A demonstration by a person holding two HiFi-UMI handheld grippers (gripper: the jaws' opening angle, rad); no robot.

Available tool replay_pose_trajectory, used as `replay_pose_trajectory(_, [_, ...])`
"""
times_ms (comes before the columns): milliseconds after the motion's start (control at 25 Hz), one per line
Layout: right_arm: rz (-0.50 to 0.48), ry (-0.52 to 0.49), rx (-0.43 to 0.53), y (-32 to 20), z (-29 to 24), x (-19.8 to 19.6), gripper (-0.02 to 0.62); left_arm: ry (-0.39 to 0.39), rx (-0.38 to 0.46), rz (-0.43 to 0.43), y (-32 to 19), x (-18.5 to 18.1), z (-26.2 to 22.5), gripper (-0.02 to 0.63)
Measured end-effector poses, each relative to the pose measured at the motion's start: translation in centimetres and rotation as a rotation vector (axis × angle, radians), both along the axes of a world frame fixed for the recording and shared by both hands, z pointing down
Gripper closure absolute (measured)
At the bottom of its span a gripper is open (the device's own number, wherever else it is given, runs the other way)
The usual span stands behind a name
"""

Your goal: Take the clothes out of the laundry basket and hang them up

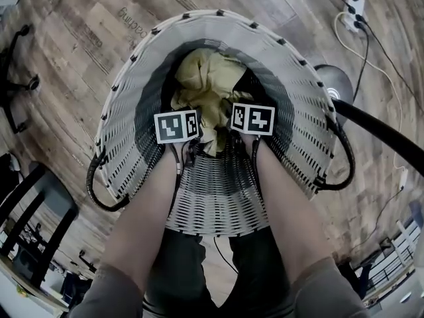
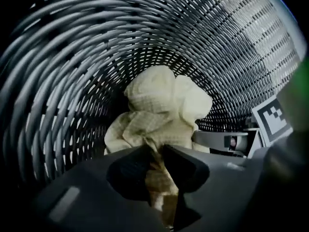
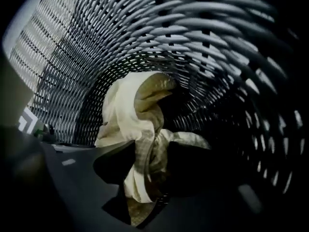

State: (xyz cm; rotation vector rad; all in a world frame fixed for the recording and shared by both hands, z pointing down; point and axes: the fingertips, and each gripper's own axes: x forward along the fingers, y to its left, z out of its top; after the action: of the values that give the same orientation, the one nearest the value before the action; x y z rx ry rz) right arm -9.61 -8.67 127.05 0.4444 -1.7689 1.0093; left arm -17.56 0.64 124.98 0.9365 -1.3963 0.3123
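A pale yellow crumpled garment [image 1: 207,88] lies bunched deep inside the white slatted laundry basket [image 1: 119,118]. Both grippers reach down into the basket, side by side. My left gripper [image 2: 155,167] is shut on a fold of the yellow garment [image 2: 164,105], the cloth pinched between its dark jaws. A twisted fold of the same garment [image 3: 130,105] runs down between the jaws of my right gripper [image 3: 145,178], which is shut on it. In the head view the marker cubes hide the jaws of the left gripper [image 1: 189,148] and the right gripper [image 1: 242,141].
The basket has two black loop handles [image 1: 96,184] and stands on a wood-plank floor [image 1: 59,58]. A black pole [image 1: 384,134] on a round base crosses at right, near a power strip with cables [image 1: 353,12]. Dark chair legs [image 1: 33,217] are at lower left.
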Motion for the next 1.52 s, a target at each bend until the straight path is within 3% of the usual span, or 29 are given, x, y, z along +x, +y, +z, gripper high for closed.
replay_pose_trajectory(120, [0.02, -0.044, -0.08, 0.8, -0.5, -0.4, 0.464, 0.004, -0.005, -0.003, 0.3, 0.0, -0.3, 0.58])
replay_pose_trajectory(240, [0.037, -0.044, -0.091, 0.9, -1.8, 0.0, 0.506, 0.02, 0.014, -0.052, 0.3, 0.0, -1.2, 0.583])
replay_pose_trajectory(480, [0.017, -0.058, -0.034, 1.4, -6.9, 0.8, 0.518, 0.013, 0.046, -0.07, 0.7, 0.4, -5.7, 0.586])
replay_pose_trajectory(640, [0.017, -0.08, -0.004, 0.5, -12.0, 1.5, 0.52, 0.023, 0.13, -0.1, -0.2, 0.4, -10.8, 0.586])
replay_pose_trajectory(920, [-0.028, -0.107, 0.049, 0.2, -22.6, 1.3, 0.522, -0.04, 0.225, -0.009, -0.6, -0.4, -21.1, 0.588])
replay_pose_trajectory(1120, [-0.069, -0.175, 0.08, 0.5, -31.5, 1.4, 0.523, -0.017, 0.367, -0.101, -1.0, -1.3, -29.5, 0.589])
replay_pose_trajectory(1320, [-0.126, -0.198, 0.178, 1.8, -41.7, 2.7, 0.523, -0.052, 0.474, 0.057, -1.0, 0.1, -39.2, 0.588])
replay_pose_trajectory(1520, [-0.13, -0.271, 0.261, 1.6, -52.3, 2.7, 0.523, -0.124, 0.537, 0.157, -1.8, 0.0, -48.5, 0.588])
